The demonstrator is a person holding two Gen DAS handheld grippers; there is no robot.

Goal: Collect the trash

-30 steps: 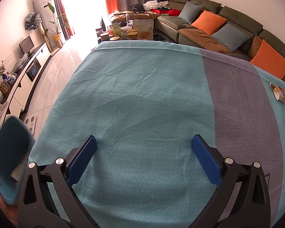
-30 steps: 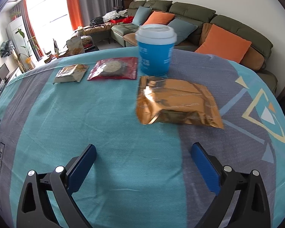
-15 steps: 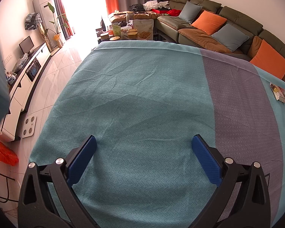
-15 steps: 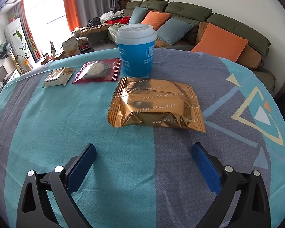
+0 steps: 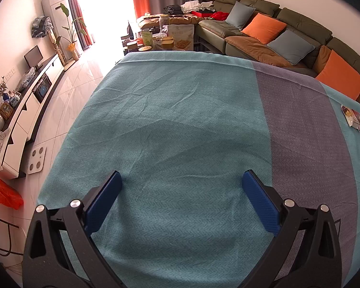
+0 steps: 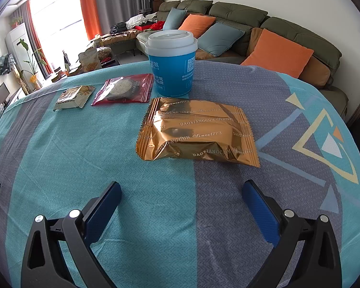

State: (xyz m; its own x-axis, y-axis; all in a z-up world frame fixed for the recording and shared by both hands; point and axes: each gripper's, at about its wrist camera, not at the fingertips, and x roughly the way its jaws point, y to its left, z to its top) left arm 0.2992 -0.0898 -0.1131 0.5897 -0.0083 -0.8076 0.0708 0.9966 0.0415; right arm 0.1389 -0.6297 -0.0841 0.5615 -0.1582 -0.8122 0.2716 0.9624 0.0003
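Straight ahead of the right gripper (image 6: 181, 193), whose blue-padded jaws are spread wide and empty, a shiny gold foil snack packet (image 6: 197, 132) lies flat on the teal and grey tablecloth (image 6: 84, 158). Beyond it stands a blue paper cup with a white lid (image 6: 172, 64); left of the cup lie a red clear-window wrapper (image 6: 124, 90) and a small beige packet (image 6: 74, 97). The left gripper (image 5: 182, 182) hangs equally wide apart over bare cloth.

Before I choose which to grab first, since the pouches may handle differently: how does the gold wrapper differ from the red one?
The gold wrapper is opaque foil, puffed up, with repeated lettering; the red wrapper is see-through, showing a round biscuit, and lies flatter. The gold wrapper looks larger and lies nearest the open right gripper, in front of the blue cup; the red wrapper lies farther back, left of the cup. Both rest on the tablecloth with crimped, serrated ends.
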